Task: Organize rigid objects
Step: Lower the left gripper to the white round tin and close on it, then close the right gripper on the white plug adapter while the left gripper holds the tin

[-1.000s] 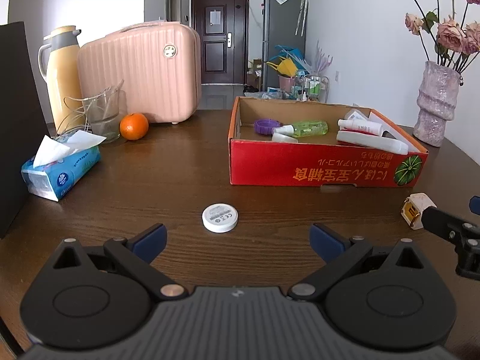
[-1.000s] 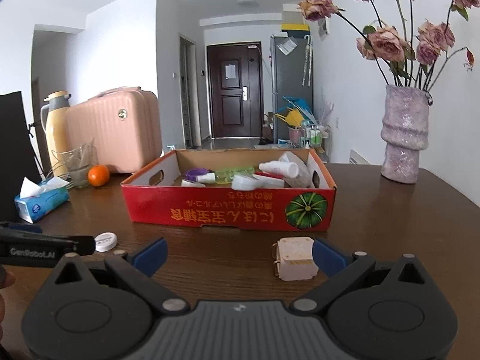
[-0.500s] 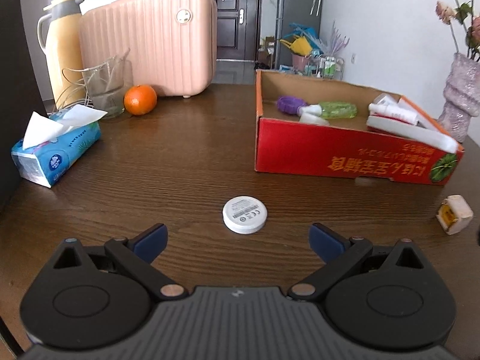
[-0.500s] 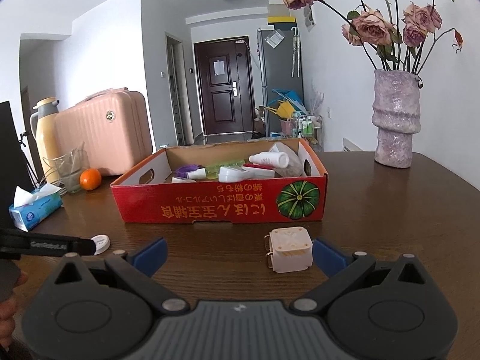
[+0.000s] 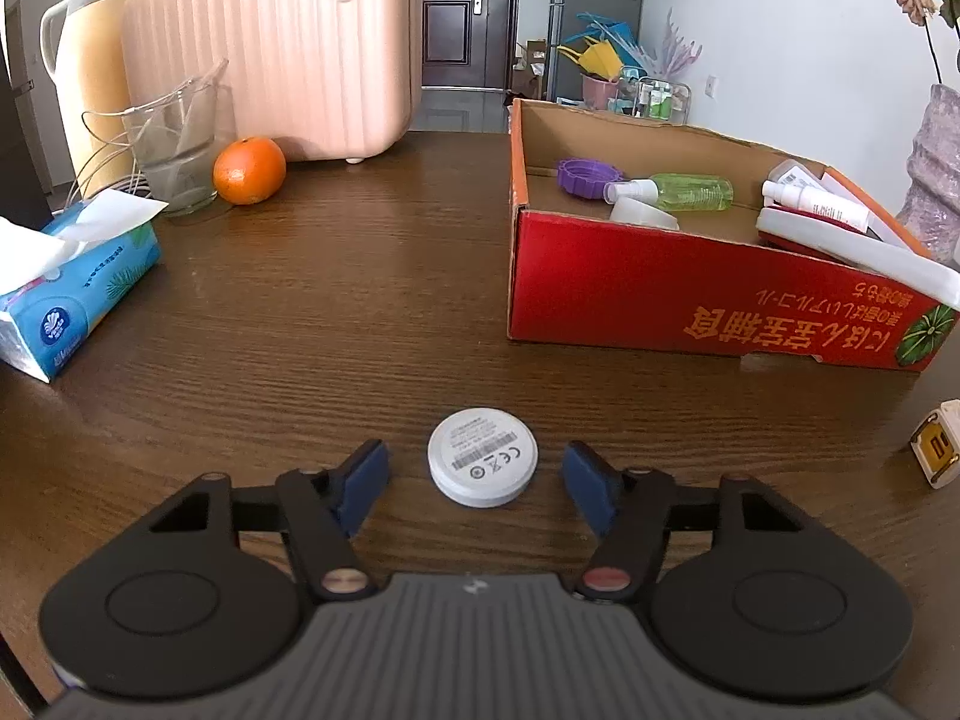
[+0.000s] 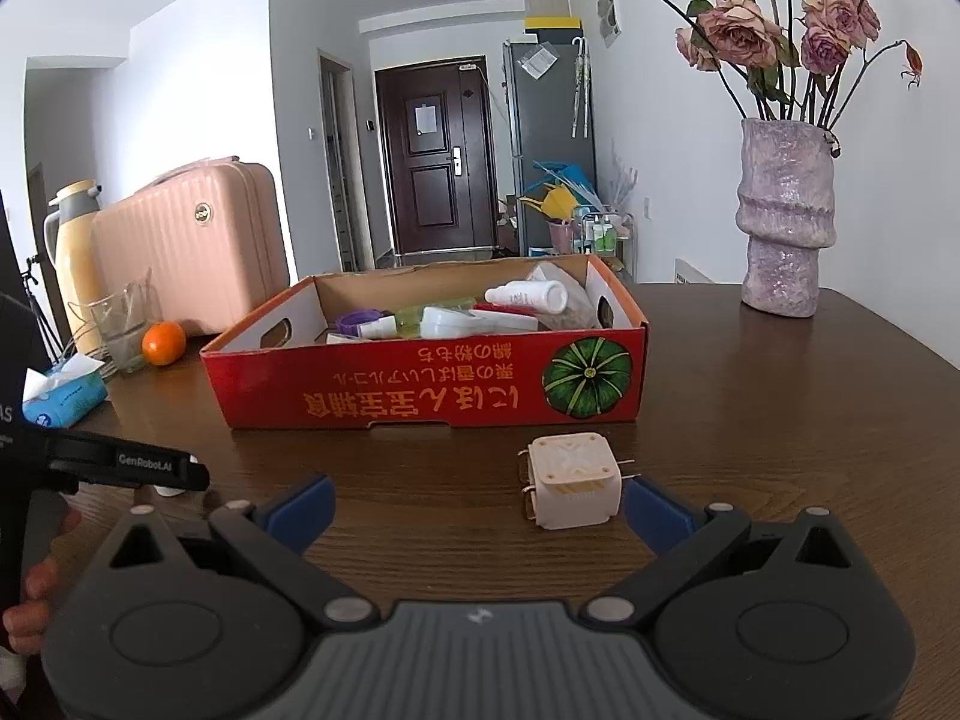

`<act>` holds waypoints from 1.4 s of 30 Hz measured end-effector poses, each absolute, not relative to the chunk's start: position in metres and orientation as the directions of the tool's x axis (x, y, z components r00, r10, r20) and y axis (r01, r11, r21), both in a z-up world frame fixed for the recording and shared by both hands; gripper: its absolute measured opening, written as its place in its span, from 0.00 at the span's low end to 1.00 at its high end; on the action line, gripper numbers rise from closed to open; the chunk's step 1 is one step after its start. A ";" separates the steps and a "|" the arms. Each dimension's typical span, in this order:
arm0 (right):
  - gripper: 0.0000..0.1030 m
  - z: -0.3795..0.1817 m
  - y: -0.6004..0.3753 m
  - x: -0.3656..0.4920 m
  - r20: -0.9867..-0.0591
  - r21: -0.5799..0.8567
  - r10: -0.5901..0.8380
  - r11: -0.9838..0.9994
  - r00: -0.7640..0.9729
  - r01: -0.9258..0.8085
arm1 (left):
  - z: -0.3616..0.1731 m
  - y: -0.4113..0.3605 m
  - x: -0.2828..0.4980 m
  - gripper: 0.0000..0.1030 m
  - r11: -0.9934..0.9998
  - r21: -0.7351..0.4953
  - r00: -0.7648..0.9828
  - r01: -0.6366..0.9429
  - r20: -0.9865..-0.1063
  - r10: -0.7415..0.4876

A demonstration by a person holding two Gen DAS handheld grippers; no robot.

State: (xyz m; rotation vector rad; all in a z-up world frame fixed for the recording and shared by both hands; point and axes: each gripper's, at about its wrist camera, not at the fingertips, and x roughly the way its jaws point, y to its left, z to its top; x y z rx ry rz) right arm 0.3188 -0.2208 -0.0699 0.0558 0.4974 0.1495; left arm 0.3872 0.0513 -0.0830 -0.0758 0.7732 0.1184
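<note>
A white round disc [image 5: 483, 465] lies on the dark wooden table between the blue pads of my left gripper [image 5: 477, 483], which is open and apart from it on both sides. A cream cube-shaped plug adapter [image 6: 573, 480] sits on the table between the pads of my right gripper [image 6: 477, 507], close to the right pad; this gripper is open. The adapter also shows in the left wrist view [image 5: 937, 450]. A red cardboard box [image 5: 690, 294] [image 6: 420, 396] holds bottles, a purple lid and tubes.
A tissue pack [image 5: 66, 294], an orange [image 5: 249, 171], a glass jug [image 5: 174, 150], a yellow thermos [image 5: 78, 60] and a pink suitcase [image 5: 288, 42] stand at the left and back. A purple vase [image 6: 783, 222] with flowers stands at the back right.
My left gripper has come down and forward so the disc now lies between its pads, and its jaws have narrowed. My right gripper has moved closer to the adapter.
</note>
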 end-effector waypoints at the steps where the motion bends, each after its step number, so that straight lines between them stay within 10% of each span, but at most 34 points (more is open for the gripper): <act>1: 1.00 -0.070 -0.220 0.319 -0.473 0.089 0.155 0.988 0.868 -0.128 | -0.083 0.052 0.387 0.65 0.991 -0.033 0.711 -0.132 -0.700 0.072; 5: 1.00 -0.071 -0.219 0.319 -0.475 0.081 0.155 0.988 0.866 -0.132 | -0.081 0.052 0.386 0.39 0.992 -0.035 0.718 -0.121 -0.693 0.063; 42: 1.00 -0.082 -0.238 0.351 -0.528 0.087 0.114 0.993 0.842 -0.080 | -0.032 0.030 0.309 0.39 0.996 -0.054 0.852 -0.076 -0.523 0.036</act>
